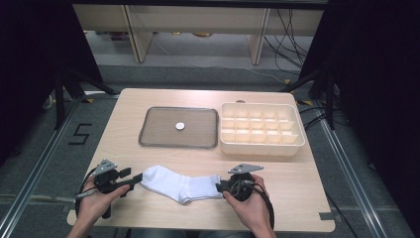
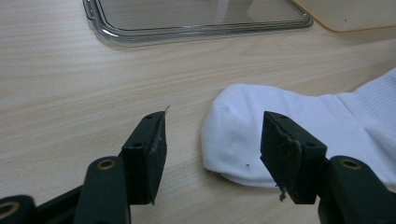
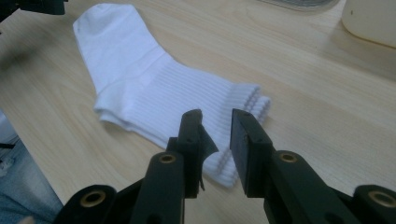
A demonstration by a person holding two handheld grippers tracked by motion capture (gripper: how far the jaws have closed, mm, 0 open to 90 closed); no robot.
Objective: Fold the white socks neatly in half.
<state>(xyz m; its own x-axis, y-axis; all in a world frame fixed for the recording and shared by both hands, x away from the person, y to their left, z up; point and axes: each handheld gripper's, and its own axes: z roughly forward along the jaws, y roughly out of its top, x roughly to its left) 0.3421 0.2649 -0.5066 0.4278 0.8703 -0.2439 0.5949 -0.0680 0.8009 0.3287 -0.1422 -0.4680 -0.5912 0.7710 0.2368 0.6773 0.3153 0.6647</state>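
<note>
Table (image 1: 148, 99): light wood-grain top, rounded corners, filling the middle of the high view.

White sock (image 1: 179, 184): lies flat near the lower edge of the table, in the lower centre of the high view, between the two grippers. Toe end points to frame left, ribbed cuff to frame right. In the left gripper view the rounded toe (image 2: 243, 135) sits at centre right; in the right gripper view the sock (image 3: 140, 79) runs from upper left down to the cuff at lower centre.

Left gripper (image 1: 136, 178): lower left of the high view, held in the person's left hand (image 1: 96, 198), tips at the sock's toe end. In its own view the left gripper (image 2: 212, 149) has its jaws spread wide; the toe lies in the gap, nearer the jaw at frame right, and neither pad presses on it.

Right gripper (image 1: 219, 187): lower centre-right of the high view, held in the right hand (image 1: 250, 206), tips at the cuff. In its own view the right gripper (image 3: 217, 140) has its jaws parted by a narrow gap, with the cuff edge beneath and between the tips; whether they pinch the fabric cannot be told.

Tray (image 1: 148, 136): shallow, clear-rimmed, upper centre-left of the table, with a small white disc (image 1: 180, 126) resting on it.

Divided box (image 1: 260, 147): cream, many small compartments, just beside the tray toward frame right.
</note>
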